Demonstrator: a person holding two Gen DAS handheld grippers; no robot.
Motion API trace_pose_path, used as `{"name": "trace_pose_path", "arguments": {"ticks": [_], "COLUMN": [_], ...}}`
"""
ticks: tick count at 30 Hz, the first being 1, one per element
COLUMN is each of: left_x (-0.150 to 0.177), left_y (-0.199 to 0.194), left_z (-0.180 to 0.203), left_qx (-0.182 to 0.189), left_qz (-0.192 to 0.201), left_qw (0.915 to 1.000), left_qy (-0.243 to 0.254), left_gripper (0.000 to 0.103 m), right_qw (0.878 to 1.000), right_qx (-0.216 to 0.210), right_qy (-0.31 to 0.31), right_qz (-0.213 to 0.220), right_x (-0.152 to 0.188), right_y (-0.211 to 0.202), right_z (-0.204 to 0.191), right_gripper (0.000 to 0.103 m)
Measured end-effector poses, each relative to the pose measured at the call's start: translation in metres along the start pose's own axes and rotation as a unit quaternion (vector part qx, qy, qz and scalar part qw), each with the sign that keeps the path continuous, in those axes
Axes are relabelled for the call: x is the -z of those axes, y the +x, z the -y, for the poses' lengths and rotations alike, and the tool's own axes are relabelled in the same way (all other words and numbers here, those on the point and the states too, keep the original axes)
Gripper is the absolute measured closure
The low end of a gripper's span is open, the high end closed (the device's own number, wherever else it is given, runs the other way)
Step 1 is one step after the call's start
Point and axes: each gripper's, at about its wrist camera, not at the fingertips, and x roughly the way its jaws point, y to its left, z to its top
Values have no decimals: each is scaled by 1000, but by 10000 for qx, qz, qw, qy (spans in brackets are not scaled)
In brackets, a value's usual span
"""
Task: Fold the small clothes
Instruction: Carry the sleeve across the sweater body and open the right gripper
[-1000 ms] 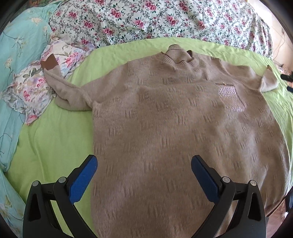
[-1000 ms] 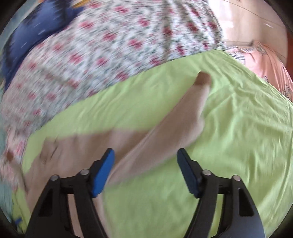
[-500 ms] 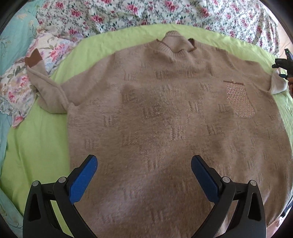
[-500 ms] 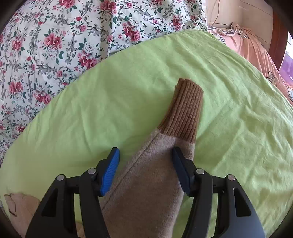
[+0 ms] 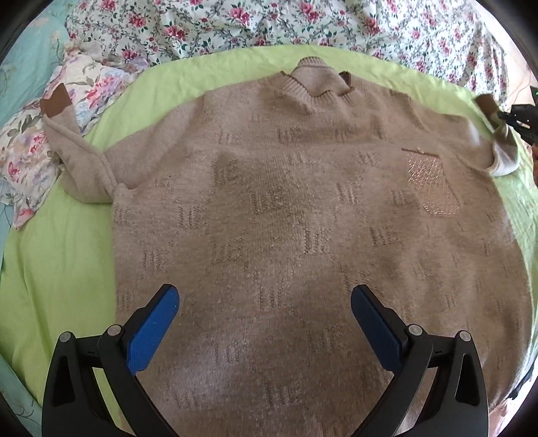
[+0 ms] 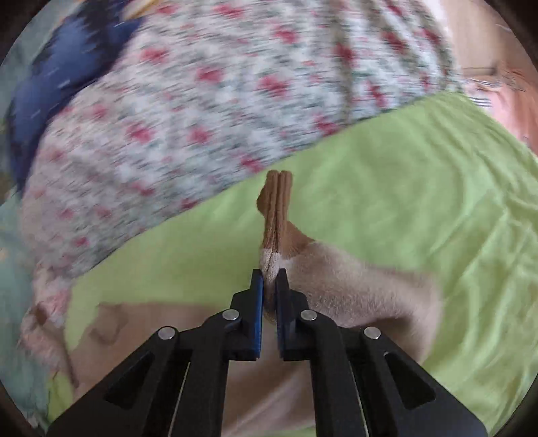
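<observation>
The sweater (image 5: 302, 215) was beige (darker brown cuffs (image 6: 276, 208)). The sheet (image 5: 57, 262) was lime green, the quilt (image 5: 336, 23) rose-printed white.

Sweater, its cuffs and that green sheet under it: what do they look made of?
Sweater: beige fuzzy knit, probably wool or acrylic; matte nap, woven-in stitch motifs, one shinier pocket patch.
Cuffs: brown ribbed knit; the right gripper pinches one and it bunches softly.
Green sheet: thin smooth woven cloth, likely cotton, with fine wrinkles.

Hidden, cropped and blurred parts

The sweater's (image 5: 302, 218) hem runs off at 6 o'clock; the right gripper (image 5: 519, 117) is cropped at 3 o'clock; the floral quilt (image 6: 201, 111) is smeared by blur.
</observation>
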Motion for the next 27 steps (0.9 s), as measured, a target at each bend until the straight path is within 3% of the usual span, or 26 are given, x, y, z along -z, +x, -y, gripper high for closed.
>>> {"name": "trace_pose_path", "arguments": {"ticks": [3, 8, 12, 15, 17, 20, 22, 23, 27], "left_x": [2, 6, 7, 5, 4, -1, -10, -14, -40], "left_y": [-8, -17, -22, -22, -21, -18, -13, -11, 5], "left_z": [-4, -16, -34, -47, -55, -65, -68, -69, -74], "left_qx": [112, 354, 608, 661, 746, 935, 1134, 1226, 1633], "left_qz": [95, 208, 269, 300, 317, 369, 398, 406, 409], "left_qw": [9999, 9988, 9963, 9951, 9938, 9913, 9889, 9877, 9808], "left_qy": [-79, -254, -540, -679, -760, -851, -872, -885, -980], "left_gripper": [1, 1, 1, 1, 1, 1, 1, 1, 1], "right_qw": [9963, 9756, 9570, 9475, 9421, 9327, 9267, 9258, 9395], "right_qx": [-749, -1905, -2361, -2416, -2403, -2430, -2543, -2630, -2508], "right_qy": [-340, -701, -1044, -1288, -1420, -1493, -1456, -1416, -1243], "right_qz": [-256, -840, -1325, -1654, -1860, -2207, -2353, -2319, -1976], "right_x": [36, 100, 155, 181, 199, 220, 225, 225, 213], "right_y": [-4, 9, 28, 48, 61, 76, 77, 73, 49], "right_z": [-67, -171, -238, -266, -277, -284, -282, -278, -249], "right_gripper": [95, 95, 95, 95, 95, 87, 62, 60, 59]}}
